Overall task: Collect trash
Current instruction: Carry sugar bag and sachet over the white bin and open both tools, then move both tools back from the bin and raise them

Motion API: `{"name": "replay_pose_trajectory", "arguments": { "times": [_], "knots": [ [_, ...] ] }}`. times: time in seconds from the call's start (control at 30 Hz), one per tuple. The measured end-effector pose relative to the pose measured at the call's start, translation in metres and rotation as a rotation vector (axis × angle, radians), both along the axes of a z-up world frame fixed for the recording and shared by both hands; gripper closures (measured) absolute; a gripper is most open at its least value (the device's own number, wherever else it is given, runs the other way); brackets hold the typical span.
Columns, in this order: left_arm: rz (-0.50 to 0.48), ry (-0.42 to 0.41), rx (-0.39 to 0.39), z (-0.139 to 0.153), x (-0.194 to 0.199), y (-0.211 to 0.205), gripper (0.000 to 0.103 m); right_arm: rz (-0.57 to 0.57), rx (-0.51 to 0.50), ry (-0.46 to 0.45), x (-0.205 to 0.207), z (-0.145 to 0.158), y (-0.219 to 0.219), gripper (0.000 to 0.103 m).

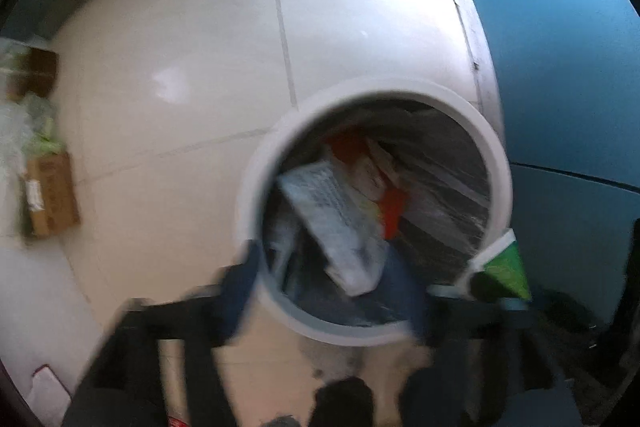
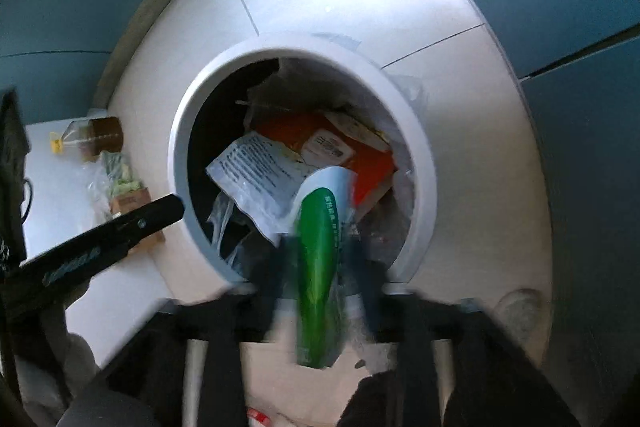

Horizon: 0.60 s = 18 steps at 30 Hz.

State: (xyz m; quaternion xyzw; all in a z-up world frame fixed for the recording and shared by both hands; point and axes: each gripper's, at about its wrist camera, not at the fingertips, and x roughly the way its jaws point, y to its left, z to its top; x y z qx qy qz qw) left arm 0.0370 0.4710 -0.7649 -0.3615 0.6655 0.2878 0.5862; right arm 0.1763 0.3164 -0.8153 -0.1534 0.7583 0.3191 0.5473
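Green wrapper: a crumpled green-and-white package with white print, pinched between the fingers of the right gripper, hanging just over the near rim of the bin (its lower end is blurred).
Right gripper: clamped on the green wrapper, jaws close together around it.
Left gripper: fingers spread wide with nothing between them, poised above the near edge of the bin; its dark finger also shows at the left of the right wrist view.
Trash bin: round, white-rimmed, lined with a clear bag, standing on the floor.
Bin contents: a white printed pouch lying on top, an orange package beneath it.
Floor: pale glossy tiles, blue wall beside the bin.
Left of bin: a brown cardboard box, clear plastic bags and a brown-capped bottle (all well apart from the bin).
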Motion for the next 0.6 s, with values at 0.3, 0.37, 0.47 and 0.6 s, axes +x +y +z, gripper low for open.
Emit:
{"name": "replay_pose_trajectory", "arguments": {
  "times": [0.3,0.37,0.47,0.6],
  "knots": [
    [0.039,0.041,0.130,0.045,-0.035,-0.001,0.000,0.062,-0.019,-0.121,-0.004,0.052,0.005,0.003],
    [0.052,0.041,0.159,0.061,-0.041,-0.007,0.000,0.093,-0.023,-0.184,-0.009,0.077,0.001,0.000],
    [0.066,0.037,0.192,0.085,-0.045,-0.017,0.000,0.135,-0.034,-0.287,-0.014,0.111,-0.005,0.000],
    [0.095,0.010,0.208,0.129,-0.056,-0.031,0.000,0.170,-0.031,-0.391,-0.024,0.173,-0.016,0.000]
  ]
}}
